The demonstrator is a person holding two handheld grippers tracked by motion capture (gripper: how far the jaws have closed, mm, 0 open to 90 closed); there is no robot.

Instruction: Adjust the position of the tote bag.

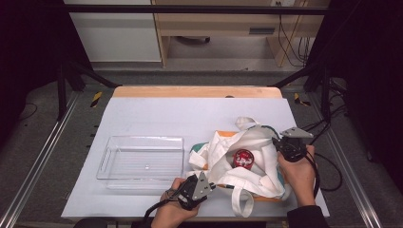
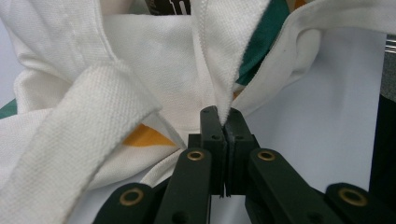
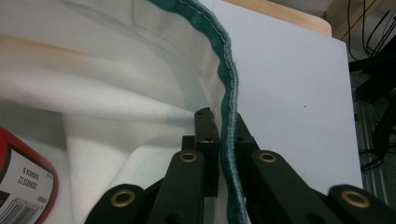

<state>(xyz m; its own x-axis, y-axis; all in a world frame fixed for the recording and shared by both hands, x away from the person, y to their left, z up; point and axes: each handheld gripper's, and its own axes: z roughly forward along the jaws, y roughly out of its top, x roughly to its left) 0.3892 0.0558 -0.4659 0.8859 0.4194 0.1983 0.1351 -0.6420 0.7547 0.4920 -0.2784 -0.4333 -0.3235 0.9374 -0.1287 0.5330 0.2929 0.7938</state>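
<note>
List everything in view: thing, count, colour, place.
table: one, pale grey top with wooden far edge, centre.
tray: one, clear plastic, left of the bag.
bag: one, white cloth with green rim and orange patches, right of the tray, mouth held open.
can: one, red, inside the bag.
left gripper: one, black, shut on the bag's near rim.
right gripper: one, black, shut on the bag's green rim.
</note>
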